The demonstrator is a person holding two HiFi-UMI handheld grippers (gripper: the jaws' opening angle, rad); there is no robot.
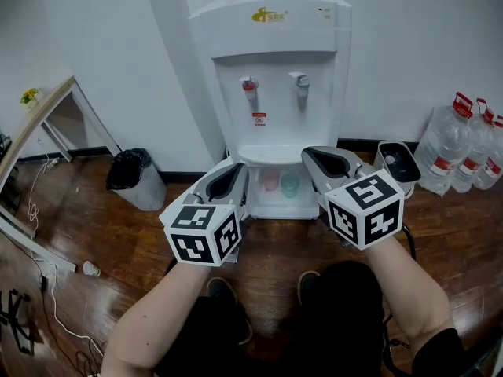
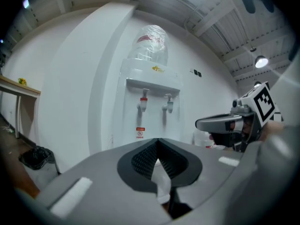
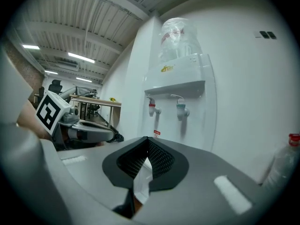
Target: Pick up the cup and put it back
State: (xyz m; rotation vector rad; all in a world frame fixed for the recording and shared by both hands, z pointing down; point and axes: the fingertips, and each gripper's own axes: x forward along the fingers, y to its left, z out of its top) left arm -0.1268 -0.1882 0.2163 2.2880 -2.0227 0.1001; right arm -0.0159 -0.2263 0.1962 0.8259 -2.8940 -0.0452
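Observation:
A white water dispenser (image 1: 271, 61) stands against the wall, with a red tap (image 1: 249, 87) and a blue-green tap (image 1: 301, 81). Two small cups stand side by side in its lower recess, a pink cup (image 1: 269, 181) and a green cup (image 1: 290, 184). My left gripper (image 1: 237, 167) points at the recess just left of the pink cup, shut and holding nothing. My right gripper (image 1: 311, 154) hovers just right of the green cup, also shut and empty. In both gripper views the jaws hide the cups; the dispenser (image 2: 150, 93) (image 3: 180, 78) fills the wall ahead.
A black waste bin (image 1: 134, 177) sits left of the dispenser, and large water bottles (image 1: 464, 144) stand at the right wall. A grey-white container (image 1: 397, 162) is beside my right gripper. A table (image 1: 43, 116), cables and a small white cup (image 1: 91, 269) lie at the left.

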